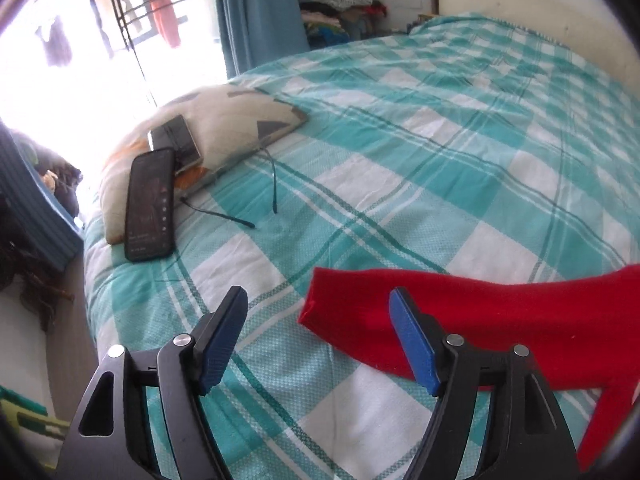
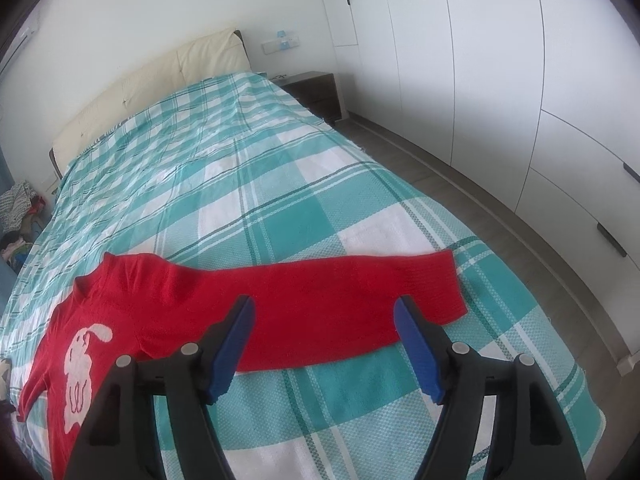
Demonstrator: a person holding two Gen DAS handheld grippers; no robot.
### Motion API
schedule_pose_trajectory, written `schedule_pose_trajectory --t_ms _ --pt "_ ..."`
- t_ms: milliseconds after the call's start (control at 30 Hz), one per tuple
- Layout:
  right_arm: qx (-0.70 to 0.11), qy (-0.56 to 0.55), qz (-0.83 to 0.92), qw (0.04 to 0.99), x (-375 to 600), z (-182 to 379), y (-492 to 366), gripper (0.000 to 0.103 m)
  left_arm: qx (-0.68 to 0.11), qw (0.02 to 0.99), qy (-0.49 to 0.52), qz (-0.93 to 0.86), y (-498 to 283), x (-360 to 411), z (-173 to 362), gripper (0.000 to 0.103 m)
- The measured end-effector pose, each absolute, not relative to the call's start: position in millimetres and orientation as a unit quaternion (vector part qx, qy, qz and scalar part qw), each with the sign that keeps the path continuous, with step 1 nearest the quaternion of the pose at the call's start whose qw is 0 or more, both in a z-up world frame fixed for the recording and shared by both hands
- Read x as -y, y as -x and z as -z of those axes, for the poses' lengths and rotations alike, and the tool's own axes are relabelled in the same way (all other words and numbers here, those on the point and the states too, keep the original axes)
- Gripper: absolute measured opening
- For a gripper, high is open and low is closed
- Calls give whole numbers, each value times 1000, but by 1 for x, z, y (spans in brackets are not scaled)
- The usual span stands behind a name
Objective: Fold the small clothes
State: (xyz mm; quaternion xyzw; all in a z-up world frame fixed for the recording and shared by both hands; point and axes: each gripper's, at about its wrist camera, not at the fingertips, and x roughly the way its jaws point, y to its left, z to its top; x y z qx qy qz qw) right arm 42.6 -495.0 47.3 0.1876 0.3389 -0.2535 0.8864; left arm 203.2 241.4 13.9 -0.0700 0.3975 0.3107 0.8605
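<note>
A small red sweater (image 2: 168, 304) with a white animal figure on its chest lies flat, face up, on the bed. Its right sleeve (image 2: 360, 292) stretches out straight toward the bed's right edge. Its left sleeve (image 1: 500, 312) shows in the left wrist view, cuff end pointing left. My left gripper (image 1: 318, 308) is open and empty, just above the left cuff, with its right finger over the sleeve. My right gripper (image 2: 324, 316) is open and empty, hovering over the middle of the right sleeve.
The bed has a teal and white checked cover (image 2: 240, 184). A pillow (image 1: 224, 120) near the left corner carries two phones (image 1: 150, 204) and a thin cable. A window and curtain stand left; a nightstand (image 2: 316, 88) and white wardrobe (image 2: 500, 80) stand right.
</note>
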Motion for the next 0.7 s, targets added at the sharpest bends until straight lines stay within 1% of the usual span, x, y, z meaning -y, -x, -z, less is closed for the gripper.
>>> schedule_pose_trajectory --t_ms 67,100,233,300,433,467,500,533,700 --pt "-334 -184 260 887 495 -49 -42 72 -375 886 80 -259 -194 -220 -25 91" --pt "-332 -184 261 888 496 -50 -42 73 -377 896 84 -219 -192 -208 -26 94" --pt "-331 -183 263 888 494 -50 -43 73 -441 890 90 -66 -202 -149 1 95" --pt "-334 -180 262 888 492 -49 -45 73 -480 875 66 -20 -208 -118 23 95" --pt "-340 -168 256 889 487 -46 -48 73 -514 858 2 -1 -219 -80 59 96" --pt "-340 -166 254 890 486 -47 -48 73 -518 856 -4 -4 -222 -79 67 98" --pt "-339 -164 252 891 485 -47 -48 73 -521 854 -9 -6 -224 -79 75 103" --pt "-338 -164 251 892 485 -48 -48 73 -523 853 -8 -4 -226 -79 81 103" --pt "-329 -174 245 895 487 -52 -45 73 -478 878 3 -2 -215 -85 85 103"
